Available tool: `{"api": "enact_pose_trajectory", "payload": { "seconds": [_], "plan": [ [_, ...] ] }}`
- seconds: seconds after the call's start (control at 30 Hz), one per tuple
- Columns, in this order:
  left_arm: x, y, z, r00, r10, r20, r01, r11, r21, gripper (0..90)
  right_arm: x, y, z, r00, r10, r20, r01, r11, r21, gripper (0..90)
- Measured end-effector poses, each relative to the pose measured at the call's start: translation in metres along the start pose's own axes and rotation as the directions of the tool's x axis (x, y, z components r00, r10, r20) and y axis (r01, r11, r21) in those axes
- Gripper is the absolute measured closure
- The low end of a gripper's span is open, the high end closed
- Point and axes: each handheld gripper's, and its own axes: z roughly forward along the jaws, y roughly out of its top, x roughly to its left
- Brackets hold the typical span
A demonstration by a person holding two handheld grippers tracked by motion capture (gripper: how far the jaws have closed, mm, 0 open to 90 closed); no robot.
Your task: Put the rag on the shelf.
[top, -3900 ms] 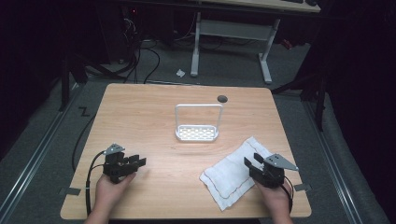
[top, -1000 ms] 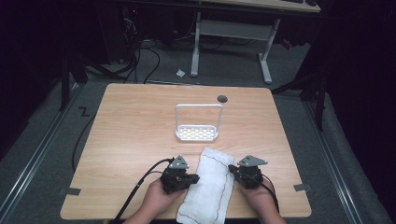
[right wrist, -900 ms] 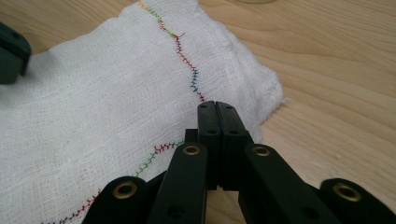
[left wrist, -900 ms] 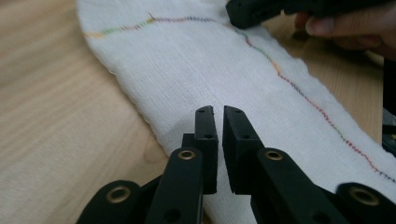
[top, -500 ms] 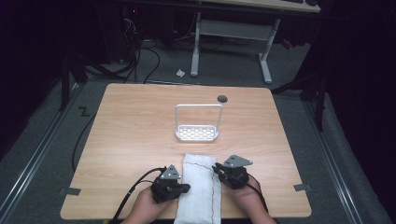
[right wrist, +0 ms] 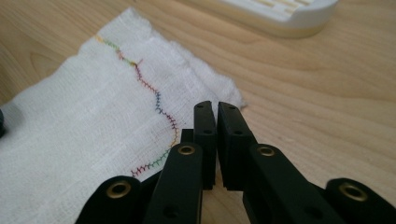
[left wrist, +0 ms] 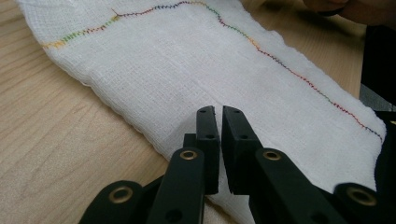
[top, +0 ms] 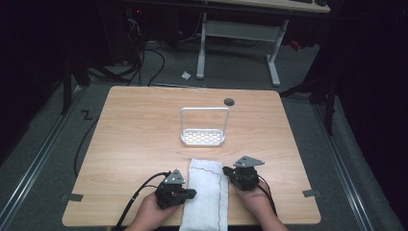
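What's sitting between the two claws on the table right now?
The white cloth lies between the left claw and right claw, as the high view shows.

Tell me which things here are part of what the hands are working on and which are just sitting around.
In the job:
- white cloth, lying flat between the two claws
- left claw, jaws closed at the cloth's edge
- right claw, jaws closed at the opposite edge

Just lying about:
- white rack with a handle, standing beyond the cloth
- scrap of paper on the floor past the table
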Motion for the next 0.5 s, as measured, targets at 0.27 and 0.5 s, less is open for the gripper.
{"api": "enact_pose_trajectory", "payload": {
  "seconds": [0.27, 0.5],
  "plan": [
    [-0.002, 0.0, 0.001, 0.9999, -0.013, -0.003, 0.013, 0.9999, -0.011, 79.1, 0.001, 0.021, 0.003, 0.9983, -0.028, 0.052, 0.029, 0.999, -0.029, 87.4],
    [0.004, 0.002, -0.006, 0.9991, -0.042, -0.008, 0.042, 0.9972, -0.062, 68.0, -0.007, 0.023, 0.033, 0.9986, -0.01, 0.052, 0.008, 0.999, 0.037, 86.1]
  ]
}}
